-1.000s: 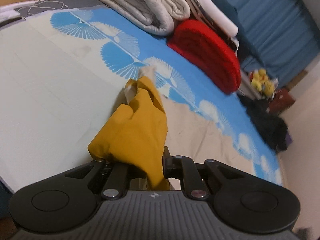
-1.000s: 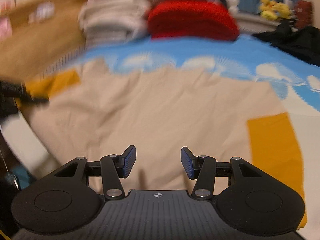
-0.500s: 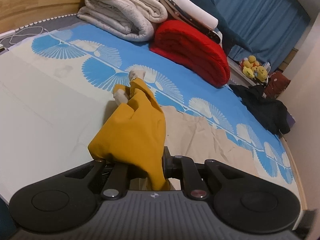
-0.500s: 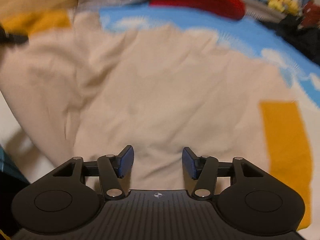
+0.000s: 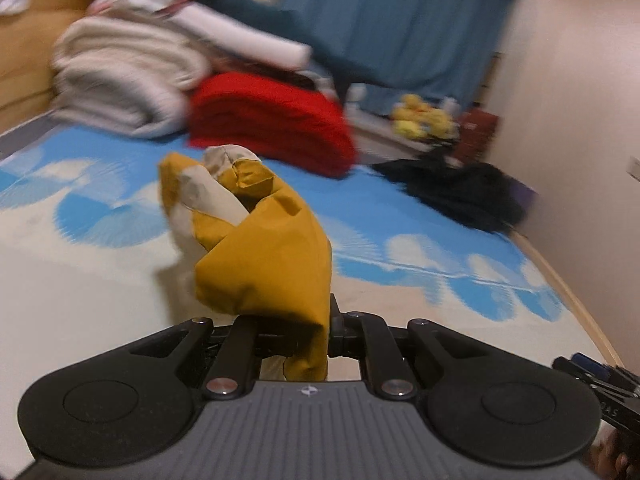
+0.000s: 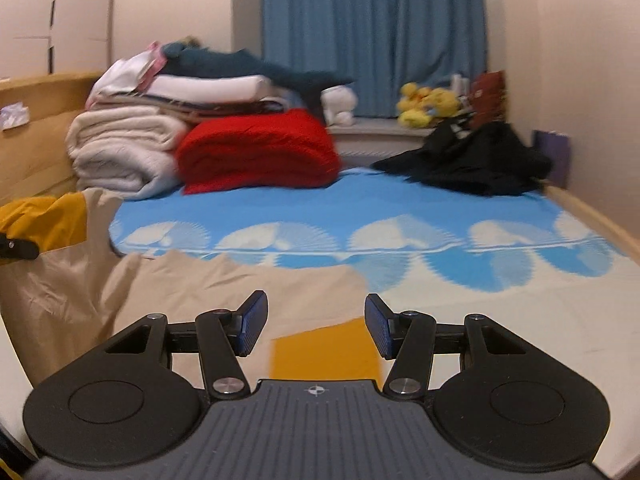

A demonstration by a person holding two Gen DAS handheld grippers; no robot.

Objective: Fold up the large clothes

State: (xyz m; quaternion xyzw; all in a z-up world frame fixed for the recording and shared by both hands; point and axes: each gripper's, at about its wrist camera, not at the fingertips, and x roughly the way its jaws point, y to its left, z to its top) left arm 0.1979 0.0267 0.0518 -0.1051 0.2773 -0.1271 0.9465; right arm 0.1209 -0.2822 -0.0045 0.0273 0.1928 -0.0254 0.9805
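A large beige garment with mustard-yellow panels (image 6: 224,280) lies spread on the bed. My left gripper (image 5: 316,328) is shut on a bunched yellow and beige corner of it (image 5: 264,256), which stands up in front of the camera. In the right wrist view that lifted corner (image 6: 48,220) shows at the far left, with the beige cloth hanging down from it. My right gripper (image 6: 316,326) is open with nothing between its blue pads, hovering over a flat yellow panel (image 6: 328,354) of the garment.
A blue and white fan-patterned sheet (image 6: 400,216) covers the bed. At the back sit folded white blankets (image 6: 124,148), a red blanket (image 6: 260,152) and a black clothes heap (image 6: 472,160). Wooden headboard (image 6: 36,132) on the left, blue curtain (image 6: 372,36) behind.
Both hands rose and swung so the views look more level across the bed. The left gripper carried the bunched corner up and rolled. The right gripper stayed open, over the yellow panel.
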